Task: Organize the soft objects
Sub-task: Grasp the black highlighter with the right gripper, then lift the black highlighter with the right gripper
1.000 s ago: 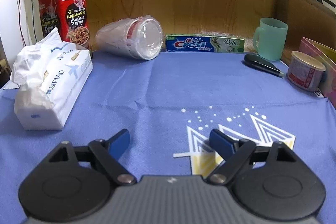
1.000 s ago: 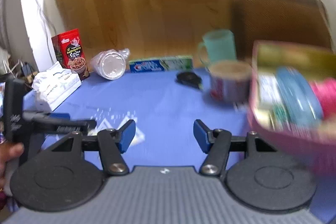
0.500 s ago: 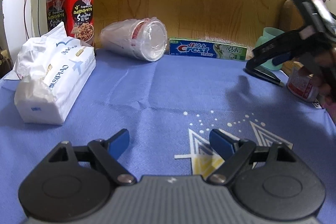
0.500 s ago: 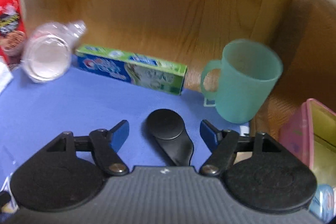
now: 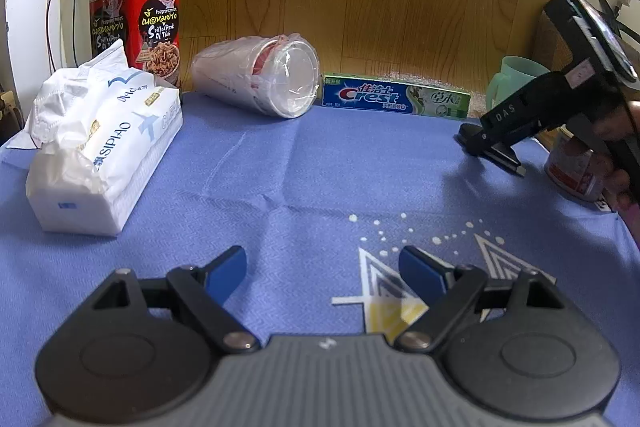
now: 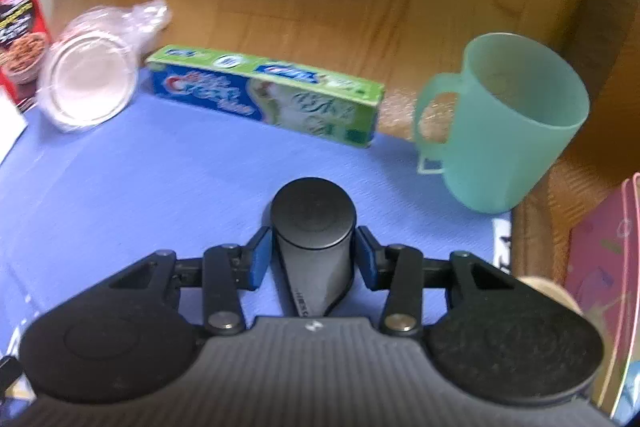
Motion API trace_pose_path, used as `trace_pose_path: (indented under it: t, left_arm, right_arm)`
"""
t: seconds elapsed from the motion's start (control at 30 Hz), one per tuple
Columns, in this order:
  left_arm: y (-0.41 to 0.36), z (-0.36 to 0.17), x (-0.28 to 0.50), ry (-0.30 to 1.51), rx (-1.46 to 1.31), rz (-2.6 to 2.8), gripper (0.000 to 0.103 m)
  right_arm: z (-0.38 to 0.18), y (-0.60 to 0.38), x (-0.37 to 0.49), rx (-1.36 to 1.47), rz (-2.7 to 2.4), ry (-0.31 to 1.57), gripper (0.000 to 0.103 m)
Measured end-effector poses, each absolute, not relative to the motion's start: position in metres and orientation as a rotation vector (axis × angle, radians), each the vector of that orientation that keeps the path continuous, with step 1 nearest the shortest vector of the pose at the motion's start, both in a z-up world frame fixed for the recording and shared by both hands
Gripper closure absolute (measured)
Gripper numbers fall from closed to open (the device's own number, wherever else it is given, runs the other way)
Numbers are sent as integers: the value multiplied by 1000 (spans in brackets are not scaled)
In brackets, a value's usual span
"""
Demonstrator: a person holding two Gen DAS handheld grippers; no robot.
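A white tissue pack (image 5: pixel 108 155) lies at the left of the blue cloth (image 5: pixel 320 171). A clear bag of plastic cups (image 5: pixel 260 79) lies on its side at the back. My left gripper (image 5: pixel 320 259) hovers open over the cloth's near middle with nothing between its fingers. At the far right my right gripper (image 6: pixel 314 255) points down at a black handheld tool (image 6: pixel 312 215) lying on the cloth. Its jaws are closing, and the blue pads press on the tool's two sides just behind its round head. A hand holds that gripper (image 5: pixel 492 143) in the left wrist view.
A Crest toothpaste box (image 6: pixel 264 95) lies along the wooden back wall, with a green mug (image 6: pixel 508 123) to its right. A red snack tin (image 5: pixel 136 19) stands at back left. A small can (image 5: pixel 572 167) and a pink box (image 6: pixel 600 267) sit at the right edge.
My right gripper swung in from over the pink box to the black tool, came down around it and narrowed its jaws onto it. The left gripper stayed put.
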State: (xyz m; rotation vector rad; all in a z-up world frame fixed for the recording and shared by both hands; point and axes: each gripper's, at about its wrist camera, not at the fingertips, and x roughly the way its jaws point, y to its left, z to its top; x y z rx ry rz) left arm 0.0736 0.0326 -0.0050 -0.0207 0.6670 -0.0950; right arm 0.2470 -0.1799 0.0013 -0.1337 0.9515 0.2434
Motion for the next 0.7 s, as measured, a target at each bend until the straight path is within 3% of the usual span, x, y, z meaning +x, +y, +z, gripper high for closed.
trace_pose_path:
  t: [0.43,0.7]
  left_arm:
    - [32,-6,74,671,-6,-92,17]
    - [32,-6,74,671,-7,-93,16]
  right_arm:
    - [4,-165,198,-122,366,889,55]
    - [3,-171,176,-94,351,816,85]
